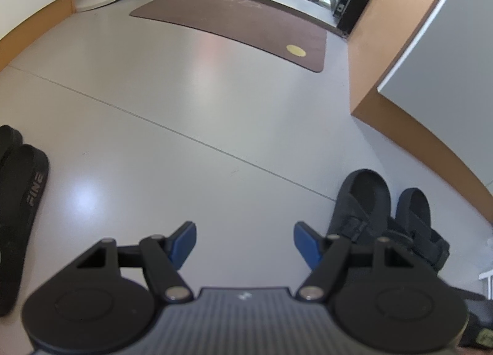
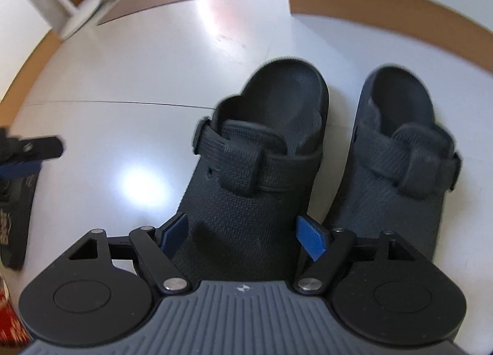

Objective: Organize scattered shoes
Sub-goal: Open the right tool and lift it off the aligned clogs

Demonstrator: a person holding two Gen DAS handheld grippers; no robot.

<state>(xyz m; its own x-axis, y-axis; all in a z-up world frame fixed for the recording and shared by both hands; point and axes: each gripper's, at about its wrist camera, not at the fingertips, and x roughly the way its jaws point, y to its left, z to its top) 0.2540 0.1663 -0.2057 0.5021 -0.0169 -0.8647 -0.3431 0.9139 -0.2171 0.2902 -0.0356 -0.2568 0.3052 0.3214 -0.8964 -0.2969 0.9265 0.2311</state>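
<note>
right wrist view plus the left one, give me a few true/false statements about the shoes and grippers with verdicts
1. The right gripper is open with the toe of a dark clog between its fingers. True.
2. The left gripper is shut on a slipper. False: it is open over bare floor, holding nothing.
3. The second clog lies beside the first, both pointing the same way. True.
4. The brown mat lies under the two clogs. False: it lies farther off near the doorway, and the clogs sit on the pale floor.
5. A black slipper marked FINE lies at the left edge of the left wrist view. True.
</note>
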